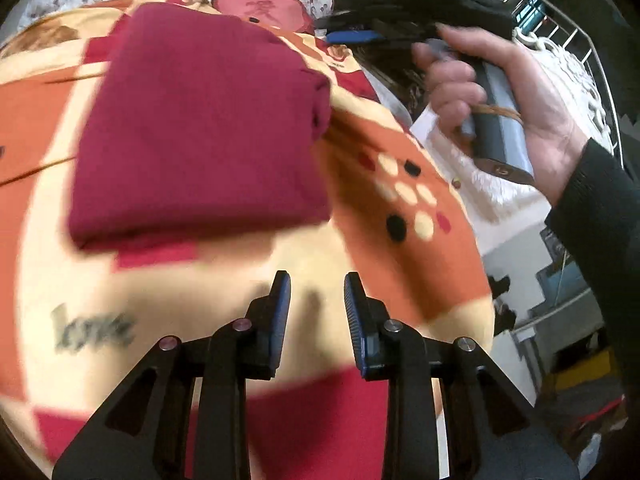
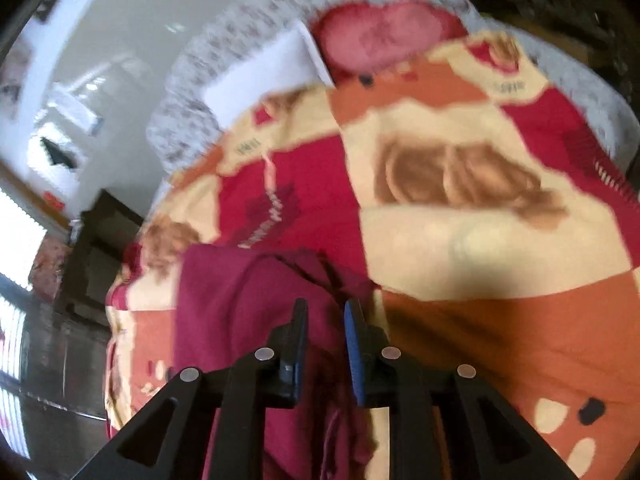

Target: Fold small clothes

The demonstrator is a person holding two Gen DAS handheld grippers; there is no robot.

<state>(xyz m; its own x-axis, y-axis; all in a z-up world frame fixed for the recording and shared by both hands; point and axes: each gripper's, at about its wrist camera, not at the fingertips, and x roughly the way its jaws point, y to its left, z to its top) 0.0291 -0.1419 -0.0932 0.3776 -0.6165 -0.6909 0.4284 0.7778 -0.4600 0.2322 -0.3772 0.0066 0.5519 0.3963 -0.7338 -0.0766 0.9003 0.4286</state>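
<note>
Maroon garment (image 1: 200,128) lies folded on patterned blanket (image 1: 420,264). Left gripper (image 1: 317,292) jaws apart, nothing between, clear of cloth. Right gripper (image 2: 326,316) jaws slightly apart over garment edge, no grip visible. Likely release step: lift clear without dragging top layer, leave edges square.

Folded garment (image 1: 200,128) plain maroon; blanket (image 1: 400,248) cream, orange and red blocks with brown bear print, dark lettering, cream and black dots; heart cushion (image 1: 264,8) pink-red; bedsheet (image 2: 248,40) white, small floral print; hand-held gripper (image 1: 317,286) black, blue pads
</note>
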